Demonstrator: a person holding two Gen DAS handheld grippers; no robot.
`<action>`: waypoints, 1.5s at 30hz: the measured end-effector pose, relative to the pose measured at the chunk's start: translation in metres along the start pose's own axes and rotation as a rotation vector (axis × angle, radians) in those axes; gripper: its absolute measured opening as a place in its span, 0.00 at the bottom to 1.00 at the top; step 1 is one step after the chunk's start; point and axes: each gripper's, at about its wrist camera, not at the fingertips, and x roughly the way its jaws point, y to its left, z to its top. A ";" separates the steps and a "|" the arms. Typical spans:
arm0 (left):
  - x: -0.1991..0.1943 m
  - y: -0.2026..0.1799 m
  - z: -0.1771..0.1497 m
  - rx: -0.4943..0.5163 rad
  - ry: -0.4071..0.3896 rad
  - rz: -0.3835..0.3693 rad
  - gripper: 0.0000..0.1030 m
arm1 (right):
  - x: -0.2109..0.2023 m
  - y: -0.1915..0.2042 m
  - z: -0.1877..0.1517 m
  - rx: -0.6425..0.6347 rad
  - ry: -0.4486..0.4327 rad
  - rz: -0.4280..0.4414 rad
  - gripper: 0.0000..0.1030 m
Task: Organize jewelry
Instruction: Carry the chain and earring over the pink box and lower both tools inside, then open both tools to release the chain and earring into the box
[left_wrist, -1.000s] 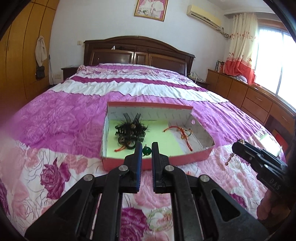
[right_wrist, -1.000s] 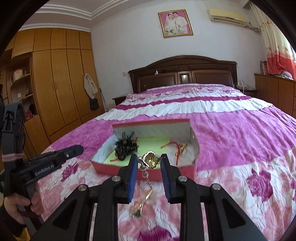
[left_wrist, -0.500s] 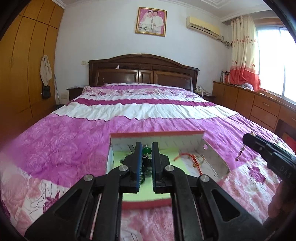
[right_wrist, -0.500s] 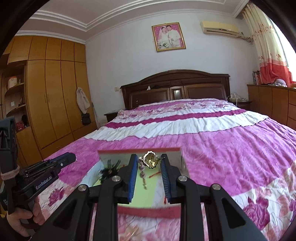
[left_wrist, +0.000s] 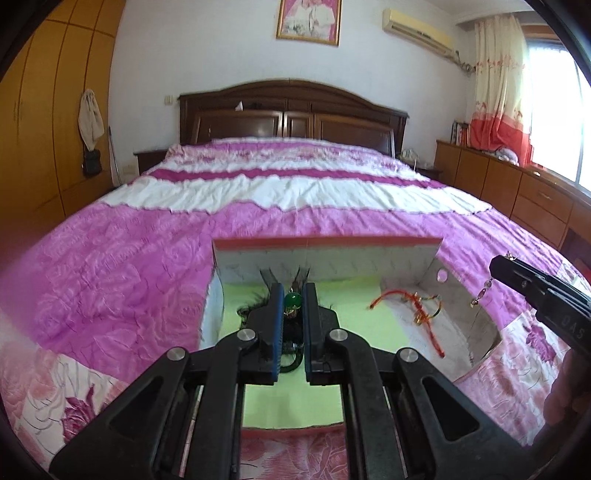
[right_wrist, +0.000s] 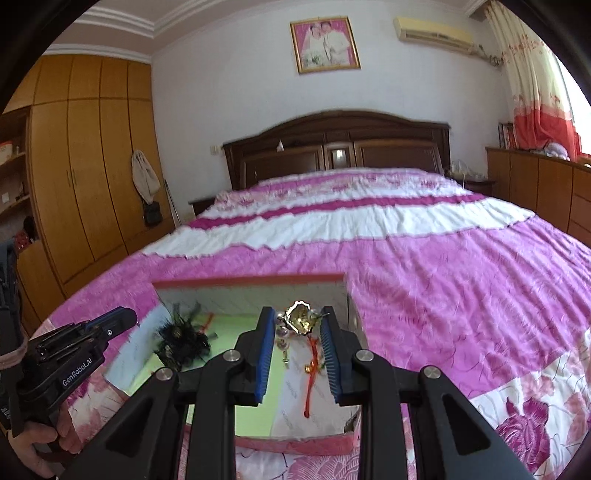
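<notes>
Two grippers, two loads, both over the box

**Left wrist view.** Left gripper (left_wrist: 293, 299) is nearly closed, pinching a green bead (left_wrist: 293, 301) right at the fingertips; whatever hangs under the bead is hidden by the jaws. Bead sits straight ahead between the tips, above the left half of the red-rimmed box (left_wrist: 325, 242), right over the black feathered tangle (left_wrist: 255, 306) on the green floor. Red cord piece (left_wrist: 417, 314) lies well apart on the white panel to the right, its long axis running front to back. Right gripper (left_wrist: 535, 291) comes in from the right edge, just over the box's right wall, with a small beaded drop (left_wrist: 480, 295) hanging off its tip. Judgement: release point for the bead is directly below, so the left hand needs only to lower and let go.

**Right wrist view.** Right gripper (right_wrist: 299, 321) is part open, clamped on a gold ornament (right_wrist: 299, 319) across its tips; a pearl strand (right_wrist: 282, 338) hangs down from it along the left jaw, long axis vertical. Below the tips is the box's right compartment, where the red cord (right_wrist: 312, 365) lies lengthwise. Left gripper (right_wrist: 92, 332) shows at the left, over the box's left wall. Judgement: the right hand is the nearer one to the cord side, the left to the feather side; dangling strand could snag the cord when dropped.
</notes>
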 end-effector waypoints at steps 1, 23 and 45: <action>0.003 -0.001 -0.002 -0.003 0.013 0.000 0.01 | 0.005 -0.001 -0.002 0.000 0.020 -0.003 0.27; 0.036 -0.004 -0.020 -0.008 0.231 -0.031 0.30 | 0.042 -0.015 -0.026 0.065 0.231 -0.008 0.45; -0.024 -0.003 -0.002 -0.041 0.113 -0.077 0.34 | -0.028 -0.005 -0.012 0.102 0.076 0.046 0.54</action>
